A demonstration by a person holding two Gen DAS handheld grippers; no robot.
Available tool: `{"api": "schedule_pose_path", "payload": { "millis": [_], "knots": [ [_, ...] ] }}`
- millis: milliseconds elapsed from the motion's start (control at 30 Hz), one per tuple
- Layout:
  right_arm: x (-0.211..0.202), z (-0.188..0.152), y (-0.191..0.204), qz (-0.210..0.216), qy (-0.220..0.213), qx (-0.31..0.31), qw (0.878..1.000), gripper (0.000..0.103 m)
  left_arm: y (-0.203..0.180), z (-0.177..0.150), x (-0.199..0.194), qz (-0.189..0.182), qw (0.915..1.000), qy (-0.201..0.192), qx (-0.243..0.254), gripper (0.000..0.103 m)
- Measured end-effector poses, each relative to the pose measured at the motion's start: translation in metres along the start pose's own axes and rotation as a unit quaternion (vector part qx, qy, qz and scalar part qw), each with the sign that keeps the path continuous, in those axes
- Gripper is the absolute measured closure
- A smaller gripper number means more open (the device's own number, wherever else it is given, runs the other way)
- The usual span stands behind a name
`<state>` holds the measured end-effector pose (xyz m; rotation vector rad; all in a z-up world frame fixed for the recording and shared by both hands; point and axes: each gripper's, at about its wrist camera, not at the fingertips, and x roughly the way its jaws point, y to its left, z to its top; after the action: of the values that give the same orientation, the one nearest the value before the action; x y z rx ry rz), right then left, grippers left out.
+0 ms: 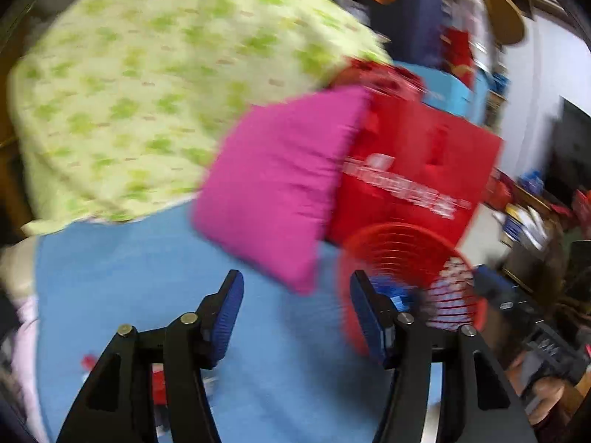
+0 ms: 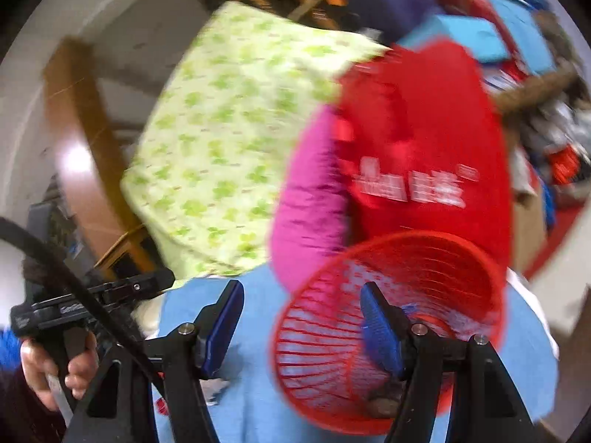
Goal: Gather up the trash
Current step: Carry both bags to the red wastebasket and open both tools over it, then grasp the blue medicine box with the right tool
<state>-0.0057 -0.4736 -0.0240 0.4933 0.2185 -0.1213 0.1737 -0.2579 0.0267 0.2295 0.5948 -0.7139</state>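
Observation:
Both views are motion-blurred. A red slatted plastic trash basket [image 2: 391, 332] stands tilted on a blue sheet [image 2: 258, 398], with scraps dimly visible inside. It also shows in the left wrist view [image 1: 406, 280] at the right. My right gripper [image 2: 299, 317] is open and empty, its right finger in front of the basket's rim. My left gripper [image 1: 295, 313] is open and empty above the blue sheet [image 1: 147, 277], left of the basket. Small red and white scraps [image 1: 159, 380] lie on the sheet behind my left finger, and some show in the right wrist view [image 2: 218, 391].
A pink cushion [image 1: 277, 184], a red bag with white lettering [image 1: 417, 173] and a green-patterned quilt [image 1: 147, 85] are piled behind the basket. A wooden frame [image 2: 81, 170] stands at left. Cluttered shelves [image 1: 535, 221] lie at right. The left hand-held gripper [image 2: 74, 310] shows at lower left.

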Motion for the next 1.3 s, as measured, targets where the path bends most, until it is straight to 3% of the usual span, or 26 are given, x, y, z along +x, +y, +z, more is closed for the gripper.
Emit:
{"api": "schedule_pose_path", "payload": {
  "millis": [100,200,300,433,600,833,933,1133,1300],
  "knots": [
    [0.009,-0.009,0.040,0.050,0.002,-0.036,0.998,0.033,0.066,-0.025,-0.043,0.084,0.9956,-0.017,-0.039,0.037],
    [0.027,-0.027,0.080,0.098,0.031,-0.057,0.993,0.033,0.123,-0.063,-0.082,0.179,0.9811,-0.024,-0.069,0.035],
    [0.061,-0.051,0.116,0.142,0.090,-0.052,0.984,0.033,0.162,-0.106,-0.099,0.230,0.9678,-0.007,-0.103,0.034],
    [0.101,-0.087,0.154,0.166,0.161,-0.050,0.972,0.033,0.190,-0.159,-0.096,0.238,0.9596,0.026,-0.148,0.034],
    [0.143,-0.127,0.184,0.182,0.230,-0.048,0.955,0.033,0.208,-0.215,-0.067,0.210,0.9528,0.068,-0.209,0.034],
    [0.195,-0.182,0.209,0.138,0.314,-0.055,0.938,0.034,0.236,-0.260,-0.045,0.199,0.9385,0.086,-0.269,0.034],
    [0.215,-0.198,0.217,0.115,0.332,-0.053,0.935,0.034,0.243,-0.268,-0.046,0.184,0.9354,0.078,-0.292,0.034],
    [0.243,-0.220,0.232,0.069,0.341,-0.063,0.935,0.060,0.246,-0.268,-0.047,0.180,0.9375,0.058,-0.292,0.034],
    [0.269,-0.238,0.238,0.060,0.365,-0.042,0.928,0.060,0.247,-0.264,-0.042,0.183,0.9415,0.055,-0.278,0.034]
  ]
}}
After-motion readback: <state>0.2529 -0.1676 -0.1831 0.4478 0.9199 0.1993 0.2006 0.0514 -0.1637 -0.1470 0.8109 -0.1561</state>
